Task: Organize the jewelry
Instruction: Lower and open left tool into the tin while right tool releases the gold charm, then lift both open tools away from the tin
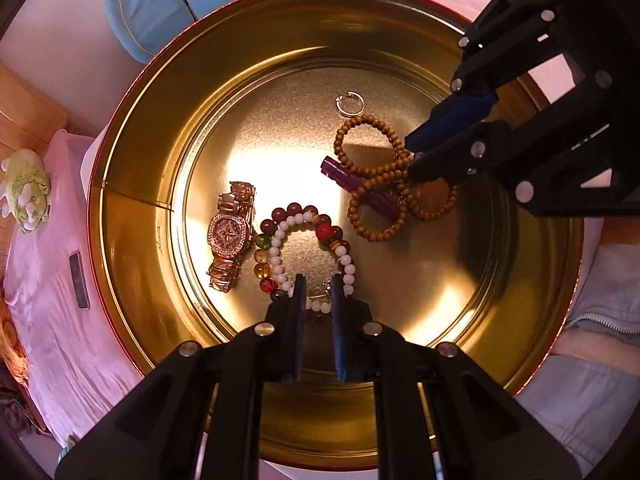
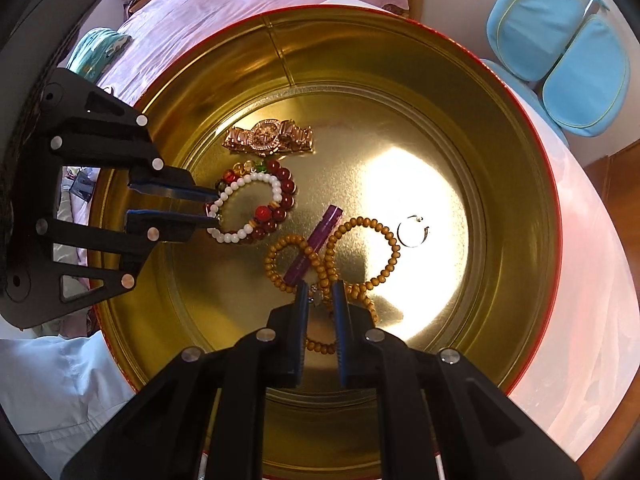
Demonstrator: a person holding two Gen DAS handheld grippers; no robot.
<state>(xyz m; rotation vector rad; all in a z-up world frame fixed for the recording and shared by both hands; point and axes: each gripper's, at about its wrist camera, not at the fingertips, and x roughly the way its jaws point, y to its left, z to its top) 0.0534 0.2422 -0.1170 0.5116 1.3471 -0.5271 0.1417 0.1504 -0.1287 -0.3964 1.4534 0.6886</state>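
Observation:
A round gold tin (image 1: 132, 184) (image 2: 512, 184) holds all the jewelry. On its floor lie a rose-gold watch (image 1: 231, 234) (image 2: 268, 136), a red and white bead bracelet (image 1: 325, 231) (image 2: 288, 190), a looped wooden bead strand (image 1: 376, 170) (image 2: 360, 222), a purple stick (image 1: 340, 170) (image 2: 328, 226) under the strand, and a silver ring (image 1: 339, 107) (image 2: 399, 234). My left gripper (image 1: 318, 282) (image 2: 212, 210) points down into the tin, shut on the bracelet's near side. My right gripper (image 2: 320, 288) (image 1: 412, 158) is shut on the wooden strand where its loops meet.
The tin stands on a white surface. A blue padded chair (image 1: 180, 0) (image 2: 560, 52) is beyond it. A pink bed (image 1: 48, 260) carries a green plush toy (image 1: 26, 190) and a dark flat device (image 1: 79, 280). A pale blue zipped garment (image 1: 600, 320) is close by.

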